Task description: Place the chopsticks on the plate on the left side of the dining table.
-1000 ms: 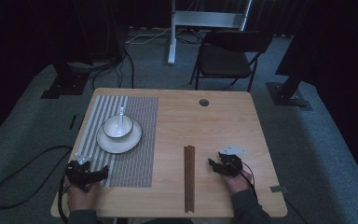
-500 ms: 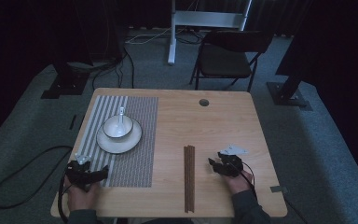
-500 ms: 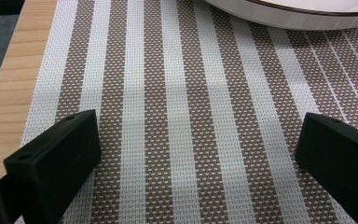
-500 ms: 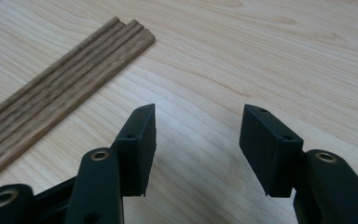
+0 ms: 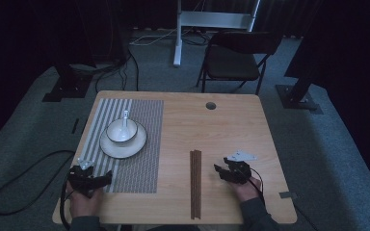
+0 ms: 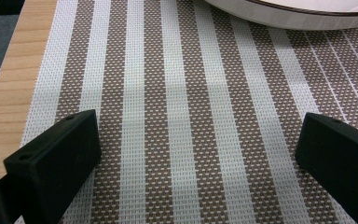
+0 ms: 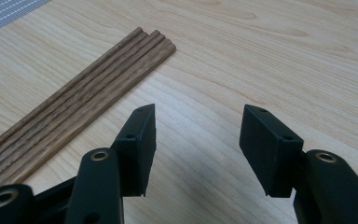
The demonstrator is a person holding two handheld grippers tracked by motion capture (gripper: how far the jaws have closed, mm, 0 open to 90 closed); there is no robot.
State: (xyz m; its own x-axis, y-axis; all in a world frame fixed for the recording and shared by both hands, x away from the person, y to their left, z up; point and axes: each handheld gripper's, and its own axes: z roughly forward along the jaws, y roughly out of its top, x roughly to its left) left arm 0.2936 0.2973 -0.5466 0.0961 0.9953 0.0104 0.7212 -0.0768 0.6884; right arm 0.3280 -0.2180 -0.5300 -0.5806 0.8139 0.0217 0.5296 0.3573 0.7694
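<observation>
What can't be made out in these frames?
- Chopsticks: near ends cut off by the right gripper view's left edge; count unclear in the high view, too small.
- Plate: mostly beyond the left gripper view's top edge.
- Spoon in the bowl: too small for detail.

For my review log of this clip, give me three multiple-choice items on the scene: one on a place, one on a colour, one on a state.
1. Where do the chopsticks lie?
A. on bare table wood
B. on the placemat
C. in the bowl

2. What colour is the bowl?
A. red
B. white
C. green

3. How does the right gripper stand?
A. shut on the chopsticks
B. shut on nothing
C. open, holding nothing

Answers:
1 A, wood grain shows all around them, right of the placemat.
2 B, it is white, like the plate beneath it.
3 C, bare wood shows between its spread jaws.
</observation>
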